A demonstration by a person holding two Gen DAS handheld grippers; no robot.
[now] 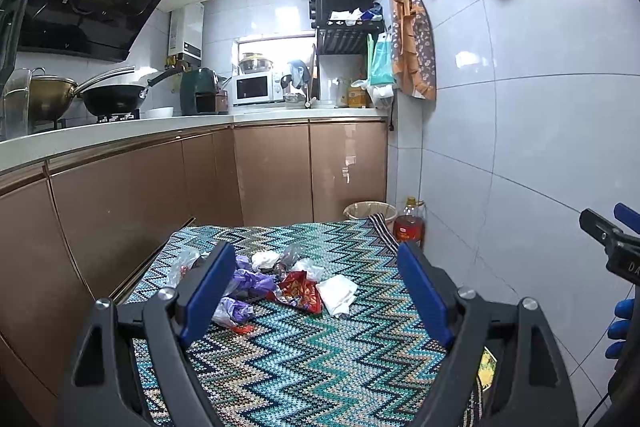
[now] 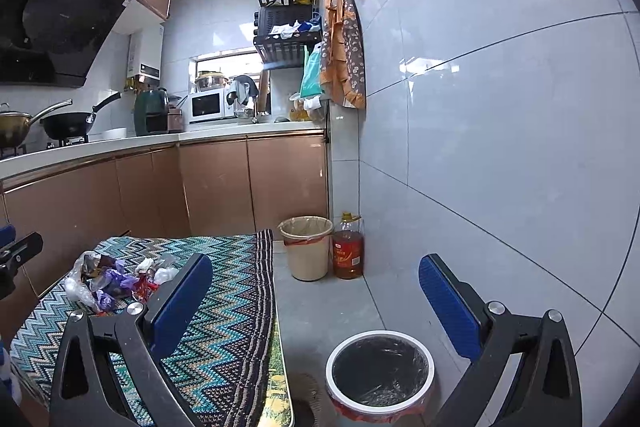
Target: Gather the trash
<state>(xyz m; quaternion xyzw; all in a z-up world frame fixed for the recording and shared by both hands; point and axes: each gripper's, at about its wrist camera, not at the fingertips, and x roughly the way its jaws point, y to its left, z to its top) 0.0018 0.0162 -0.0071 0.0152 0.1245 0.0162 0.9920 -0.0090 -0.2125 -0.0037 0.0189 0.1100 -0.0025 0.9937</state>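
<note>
A pile of trash lies on a table with a zigzag cloth [image 1: 304, 359]: a red snack wrapper [image 1: 300, 293], a white tissue [image 1: 338, 294], purple plastic [image 1: 250, 281], clear plastic [image 1: 182, 263]. My left gripper [image 1: 316, 287] is open and empty, held above the table short of the pile. My right gripper [image 2: 316, 301] is open and empty, over the table's right edge and the floor. The pile shows at left in the right wrist view [image 2: 116, 281]. A white bin with a black liner [image 2: 380, 371] stands on the floor below the right gripper.
A beige bin with a liner [image 2: 307, 247] and an oil bottle [image 2: 349, 247] stand by the tiled wall [image 2: 500, 147]. Brown cabinets [image 1: 160, 195] with a counter run along the left and back. The right gripper's tip shows at the right of the left wrist view [image 1: 604, 227].
</note>
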